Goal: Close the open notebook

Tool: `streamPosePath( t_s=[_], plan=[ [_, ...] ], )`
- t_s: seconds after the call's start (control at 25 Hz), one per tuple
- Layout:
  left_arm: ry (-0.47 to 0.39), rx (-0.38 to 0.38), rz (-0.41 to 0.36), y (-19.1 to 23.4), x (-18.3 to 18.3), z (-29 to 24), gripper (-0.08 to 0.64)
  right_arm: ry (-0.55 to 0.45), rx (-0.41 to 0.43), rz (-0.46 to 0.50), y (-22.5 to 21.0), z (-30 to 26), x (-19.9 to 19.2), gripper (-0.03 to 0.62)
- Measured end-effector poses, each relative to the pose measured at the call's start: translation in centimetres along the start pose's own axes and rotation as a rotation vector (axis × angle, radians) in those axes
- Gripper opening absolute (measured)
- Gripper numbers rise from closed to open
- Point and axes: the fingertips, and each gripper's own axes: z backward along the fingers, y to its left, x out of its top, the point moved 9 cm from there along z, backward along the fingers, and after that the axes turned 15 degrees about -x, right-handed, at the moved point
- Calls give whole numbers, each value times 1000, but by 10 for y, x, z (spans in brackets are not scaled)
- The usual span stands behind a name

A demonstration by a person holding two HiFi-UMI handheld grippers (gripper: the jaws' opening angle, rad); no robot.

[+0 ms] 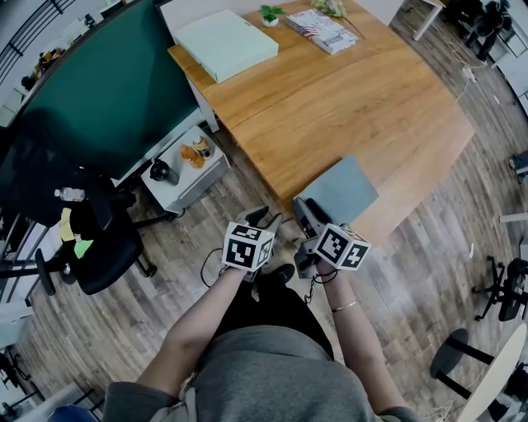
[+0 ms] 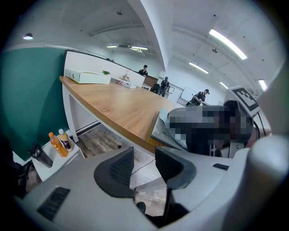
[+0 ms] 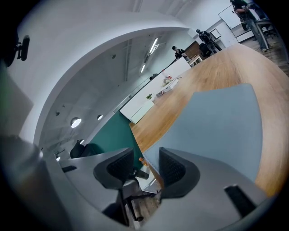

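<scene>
The notebook [image 1: 342, 191] lies shut, grey-blue cover up, at the near corner of the wooden table [image 1: 346, 91]. My right gripper [image 1: 304, 211] is at the notebook's near left corner, open, with nothing between its pads. In the right gripper view the cover [image 3: 216, 126] spreads out just right of the open right gripper [image 3: 146, 163]. My left gripper [image 1: 262, 219] hangs off the table edge to the left, open and empty. The left gripper view shows the open left gripper [image 2: 144, 158] and the notebook's edge [image 2: 163, 131] beyond, with the right gripper partly behind a mosaic patch.
A white box [image 1: 225, 41], a small plant [image 1: 270, 14] and a magazine [image 1: 322, 29] sit at the table's far end. Left of the table stand a low white cabinet [image 1: 216, 165] with bottles, a green partition [image 1: 107, 91] and a black office chair [image 1: 91, 239].
</scene>
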Motion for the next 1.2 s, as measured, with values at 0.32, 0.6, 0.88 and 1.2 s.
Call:
streamPosePath(
  t_s=[0.32,0.6,0.88,1.2],
  plan=[
    [5,-11,-21,2,-3,8,160,-36,-34,17,2,24,-11,166],
    [1,-34,-48,-1,-3,14,147,-110,-95,54,2,53,-19,110],
    [-2,-60,-115,-8,4,16,110,-195,-207,97,-2,80,-24,67],
    [-2,-111,-195,-22,12,16,83,-260,-320,77,-11,109,-31,23]
  ],
)
